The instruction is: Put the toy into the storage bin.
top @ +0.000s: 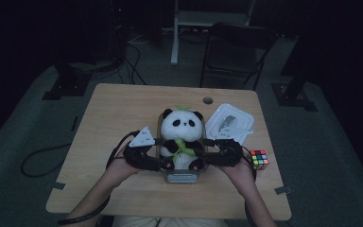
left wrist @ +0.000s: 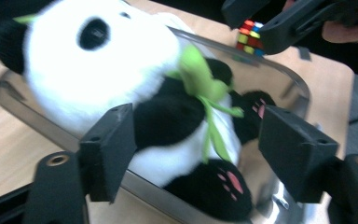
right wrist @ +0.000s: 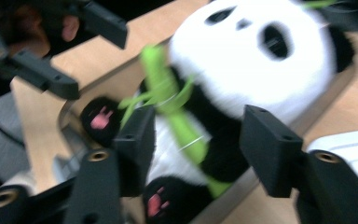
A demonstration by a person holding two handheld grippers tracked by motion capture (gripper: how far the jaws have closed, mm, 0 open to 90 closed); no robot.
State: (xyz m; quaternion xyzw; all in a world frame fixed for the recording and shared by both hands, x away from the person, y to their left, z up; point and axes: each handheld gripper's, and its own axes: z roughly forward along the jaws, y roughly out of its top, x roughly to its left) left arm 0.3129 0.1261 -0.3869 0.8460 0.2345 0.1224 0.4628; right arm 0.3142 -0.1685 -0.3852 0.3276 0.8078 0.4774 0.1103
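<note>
Table point(top: 123, 109): light wood, bare across its left half and far edge; small round grommet point(top: 208, 100) near far edge, right of centre.
Left gripper point(top: 157, 153): at left side of container, jaws standing wide, nothing pinched; pads apart from the plush in left gripper view point(left wrist: 193, 154), with the near rim and the panda's belly showing between them.
Grey plate point(top: 143, 137): three-cornered, on top of left gripper, just left of panda.
Container point(top: 182, 178): clear, rounded, at table centre toward near edge; rim point(left wrist: 23, 109) running under the plush.
Panda point(top: 183, 137): black-and-white plush sitting upright in container, head above rim, green sprig on head, green leaf across chest point(left wrist: 200, 79), pink-padded feet toward near side point(right wrist: 101, 117).
Right gripper point(top: 211, 152): at right side of container, jaws spread wide, holding nothing; panda's dark arm and leaf seen between the pads point(right wrist: 198, 149), contact not clear through blur.
Lid point(top: 229, 123): white, lying flat on table, just far-right of container, touching or nearly touching right gripper.
Puzzle cube point(top: 259, 159): multicoloured, on table right of right hand, near right edge.
In the way: both grippers flanking container; lid close behind the right one.
Beyond table: folding chair point(top: 236, 47) and cables on dark floor.
</note>
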